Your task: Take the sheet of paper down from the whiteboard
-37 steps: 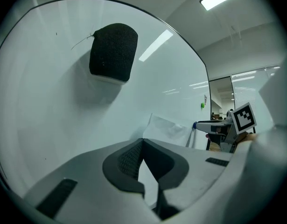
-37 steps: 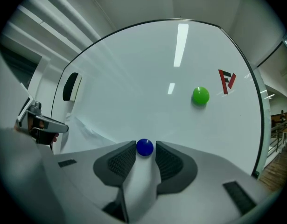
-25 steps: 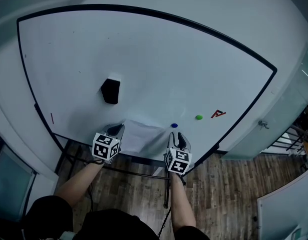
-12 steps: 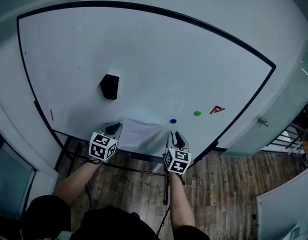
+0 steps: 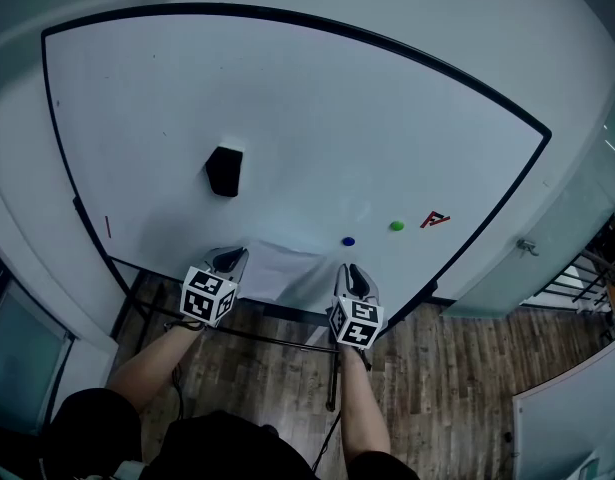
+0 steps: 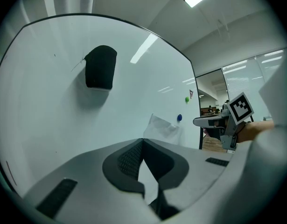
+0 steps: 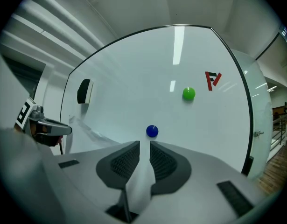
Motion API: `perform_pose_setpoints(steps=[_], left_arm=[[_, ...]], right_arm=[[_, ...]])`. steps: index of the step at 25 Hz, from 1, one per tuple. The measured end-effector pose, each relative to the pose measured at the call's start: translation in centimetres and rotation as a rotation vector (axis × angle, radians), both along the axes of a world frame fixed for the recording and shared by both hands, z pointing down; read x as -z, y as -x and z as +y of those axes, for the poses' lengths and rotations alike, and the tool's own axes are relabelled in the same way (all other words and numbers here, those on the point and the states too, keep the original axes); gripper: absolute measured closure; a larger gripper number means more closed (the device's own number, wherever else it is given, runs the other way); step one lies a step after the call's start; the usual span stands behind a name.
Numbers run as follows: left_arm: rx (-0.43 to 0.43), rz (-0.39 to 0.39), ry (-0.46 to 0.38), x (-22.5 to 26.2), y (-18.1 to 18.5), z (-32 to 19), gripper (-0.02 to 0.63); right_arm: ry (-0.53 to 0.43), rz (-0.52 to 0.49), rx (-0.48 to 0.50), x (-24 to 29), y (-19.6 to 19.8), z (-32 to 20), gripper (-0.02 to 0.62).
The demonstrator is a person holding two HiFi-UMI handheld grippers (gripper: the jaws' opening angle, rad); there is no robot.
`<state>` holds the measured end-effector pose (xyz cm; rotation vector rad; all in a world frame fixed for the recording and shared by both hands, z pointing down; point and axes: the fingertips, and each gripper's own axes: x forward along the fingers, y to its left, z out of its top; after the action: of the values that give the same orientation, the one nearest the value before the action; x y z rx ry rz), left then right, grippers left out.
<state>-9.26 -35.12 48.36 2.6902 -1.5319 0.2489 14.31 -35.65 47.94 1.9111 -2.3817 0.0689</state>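
A white sheet of paper (image 5: 278,268) hangs low on the whiteboard (image 5: 287,118), with a blue magnet (image 5: 348,240) at its upper right corner. My left gripper (image 5: 232,258) is shut on the sheet's left edge; in the left gripper view the pads meet at the tips (image 6: 143,141) with the paper (image 6: 164,127) running out beyond them. My right gripper (image 5: 355,276) is at the sheet's right edge. Its jaws (image 7: 144,143) have just been closing, the paper (image 7: 142,176) stands between them, and a narrow gap still shows.
A black eraser (image 5: 224,171) sticks to the board above and left of the sheet. A green magnet (image 5: 396,226) and a red logo magnet (image 5: 435,221) sit right of the blue one. The board's black frame (image 5: 137,266) runs just under the grippers, with wooden floor below.
My left gripper has edged slightly to the left with the sheet's edge. The right hand has kept its place at the right edge.
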Motion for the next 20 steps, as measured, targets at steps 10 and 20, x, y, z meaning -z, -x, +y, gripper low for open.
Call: perform_pose_setpoints(steps=[10, 20], left_arm=[[0.001, 0.014, -0.004, 0.2, 0.0, 0.6, 0.586], [-0.010, 0.017, -0.005, 0.4, -0.4, 1.0, 0.586]], right_arm=[[-0.003, -0.007, 0.006, 0.2, 0.3, 1.0, 0.557], [0.002, -0.012, 0.005, 0.3, -0.1, 1.5, 0.571]])
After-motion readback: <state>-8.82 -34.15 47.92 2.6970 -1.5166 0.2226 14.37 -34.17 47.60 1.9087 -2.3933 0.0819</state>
